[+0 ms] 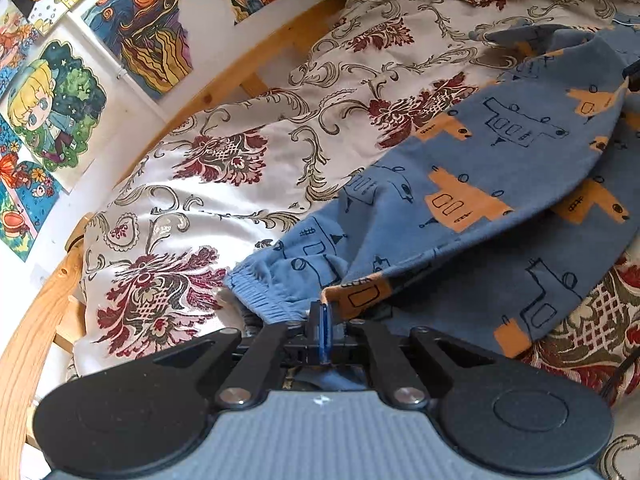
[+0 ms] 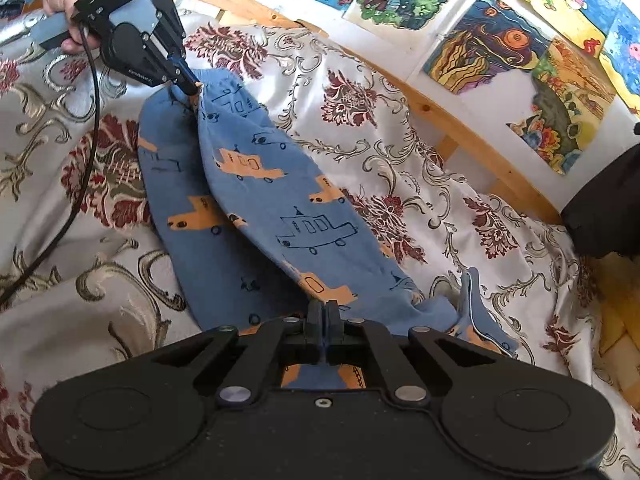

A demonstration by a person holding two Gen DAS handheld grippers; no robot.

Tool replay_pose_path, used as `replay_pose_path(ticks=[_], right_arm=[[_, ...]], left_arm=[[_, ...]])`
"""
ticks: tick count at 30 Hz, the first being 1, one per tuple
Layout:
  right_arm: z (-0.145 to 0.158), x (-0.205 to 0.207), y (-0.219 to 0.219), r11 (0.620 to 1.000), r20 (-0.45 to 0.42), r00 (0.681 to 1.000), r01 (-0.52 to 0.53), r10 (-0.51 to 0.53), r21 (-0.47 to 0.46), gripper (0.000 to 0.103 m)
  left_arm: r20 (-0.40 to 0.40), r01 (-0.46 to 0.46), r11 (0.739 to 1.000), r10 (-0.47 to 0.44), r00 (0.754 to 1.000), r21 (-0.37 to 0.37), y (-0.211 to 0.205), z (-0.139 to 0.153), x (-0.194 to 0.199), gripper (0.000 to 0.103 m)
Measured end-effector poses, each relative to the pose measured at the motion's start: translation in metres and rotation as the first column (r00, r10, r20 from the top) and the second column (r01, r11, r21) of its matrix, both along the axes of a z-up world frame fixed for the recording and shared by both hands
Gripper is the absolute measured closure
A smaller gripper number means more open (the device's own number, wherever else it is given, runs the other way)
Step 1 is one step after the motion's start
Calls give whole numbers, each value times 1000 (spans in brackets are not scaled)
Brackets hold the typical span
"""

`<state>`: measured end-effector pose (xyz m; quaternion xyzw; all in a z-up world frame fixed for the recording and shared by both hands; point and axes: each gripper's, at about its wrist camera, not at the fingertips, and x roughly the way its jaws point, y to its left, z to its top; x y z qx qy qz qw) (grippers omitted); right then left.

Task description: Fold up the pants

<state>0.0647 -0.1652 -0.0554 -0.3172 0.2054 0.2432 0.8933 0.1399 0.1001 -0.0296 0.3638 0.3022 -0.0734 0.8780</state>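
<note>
Stretching soft, limp pants (image 2: 256,216) above the bed (image 2: 420,184), both claws, left (image 1: 325,322) and right (image 2: 326,322), pinch shut on opposite fabric edges, the best holds.

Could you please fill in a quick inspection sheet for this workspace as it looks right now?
Surface: floral bedspread, rumpled, over a bed.
Job's things: blue pants with a boat print, stretched between both grippers, one leg lying over the other.
Clutter: dark item at the bed's edge; cannot tell what it is.
Grippers: left gripper shut on the pants; right gripper shut on the pants.
Cables: black cable hanging from the left gripper across the bedspread.
Surroundings: wooden bed rail; coloured drawings on the wall.
</note>
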Motion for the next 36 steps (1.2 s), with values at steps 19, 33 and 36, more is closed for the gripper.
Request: replay_pose_path(ticks=[19,33,36], right_arm=[[-13,-2,1,997,20,999,-45,47,-68,103],[0,-40,16,993,-16,997,-82,81,-85,103],[-5,-40,17,991,-41,996,-84,80,-101,103]], left_arm=[[-9,80,986,-80,997,149,-9,-8,-7,97],[11,262,880,-290,957,397,-6,-12,-20,102],[-11,265,885,-282,959,384,-4,-15,-22,102]])
